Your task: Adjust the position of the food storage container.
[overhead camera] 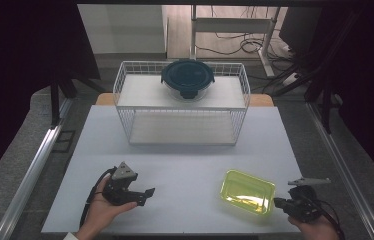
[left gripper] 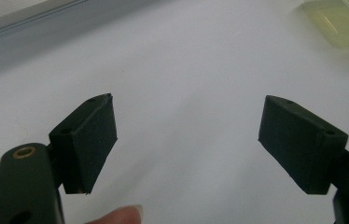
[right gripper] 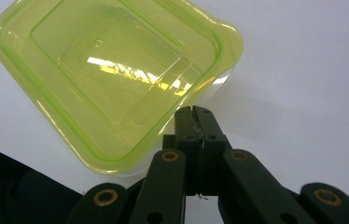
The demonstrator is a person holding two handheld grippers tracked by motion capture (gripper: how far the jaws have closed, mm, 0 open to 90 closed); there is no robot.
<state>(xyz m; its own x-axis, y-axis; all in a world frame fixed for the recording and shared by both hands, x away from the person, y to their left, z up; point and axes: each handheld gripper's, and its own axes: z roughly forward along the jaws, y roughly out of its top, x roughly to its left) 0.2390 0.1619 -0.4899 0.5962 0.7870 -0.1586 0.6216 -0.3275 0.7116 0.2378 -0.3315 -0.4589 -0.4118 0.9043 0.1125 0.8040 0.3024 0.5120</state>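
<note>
My right gripper point(right gripper: 195, 112) has its jaws pressed flat together, and they appear to pinch the thin rim of the green container point(right gripper: 112, 79) at its near edge, which I judge is the only part of such a shallow, slick tub that narrow jaws can catch. In the high view that right gripper point(overhead camera: 278, 201) sits at the container's point(overhead camera: 247, 192) right end, low to the table point(overhead camera: 185, 165), so I can drag or lift the tub by its lip rather than trying to span its whole width. My left gripper point(left gripper: 186, 140) has its jaws spread wide with nothing between them but bare table; it rests in my left hand point(overhead camera: 106, 212) well apart from the tub, probably kept ready to steady or take the other side. Farther out, toward the back of the table, a white wire rack point(overhead camera: 181, 102) stands with two levels, and a round glass bowl with a dark lid point(overhead camera: 187, 77) sits on its upper shelf; the lower shelf looks free, a likely place for the green container. I can read no brand, label or writing on the tub, the lid or the rack.
</note>
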